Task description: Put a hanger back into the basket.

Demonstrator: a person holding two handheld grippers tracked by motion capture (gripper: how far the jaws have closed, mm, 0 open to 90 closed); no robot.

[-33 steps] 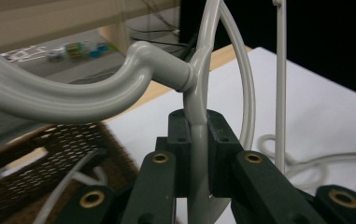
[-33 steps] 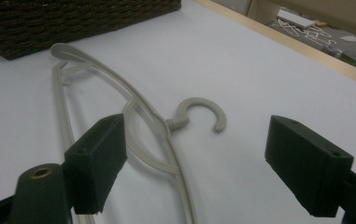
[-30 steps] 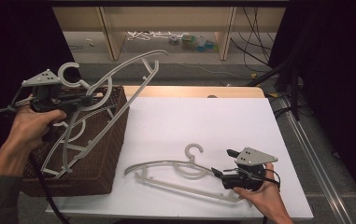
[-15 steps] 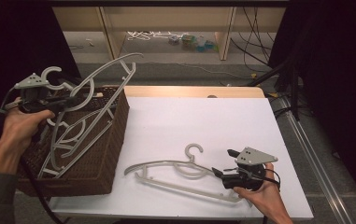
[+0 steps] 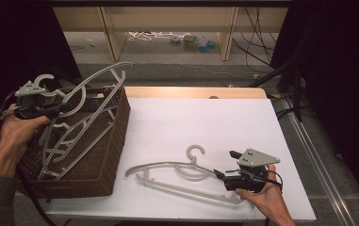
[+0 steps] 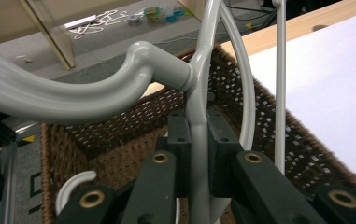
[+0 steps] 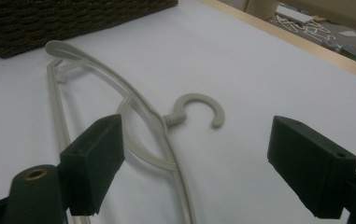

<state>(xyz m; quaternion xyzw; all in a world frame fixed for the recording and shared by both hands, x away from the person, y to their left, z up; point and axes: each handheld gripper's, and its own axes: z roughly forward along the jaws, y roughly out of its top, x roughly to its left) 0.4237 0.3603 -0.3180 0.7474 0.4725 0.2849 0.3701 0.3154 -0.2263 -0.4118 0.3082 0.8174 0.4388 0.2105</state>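
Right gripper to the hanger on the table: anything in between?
Nothing visible. The right gripper is open, jaws spread either side of the hanger, which lies flat on the white table. The basket stands off to the far side of the hanger, apart from it.

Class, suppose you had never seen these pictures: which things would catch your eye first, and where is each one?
First, the grey hanger that the left gripper clamps by its neck, tilted over the brown wicker basket at the table's left edge. Next, a second grey hanger lying flat on the white tabletop, just ahead of the right gripper, whose fingers stand wide apart.
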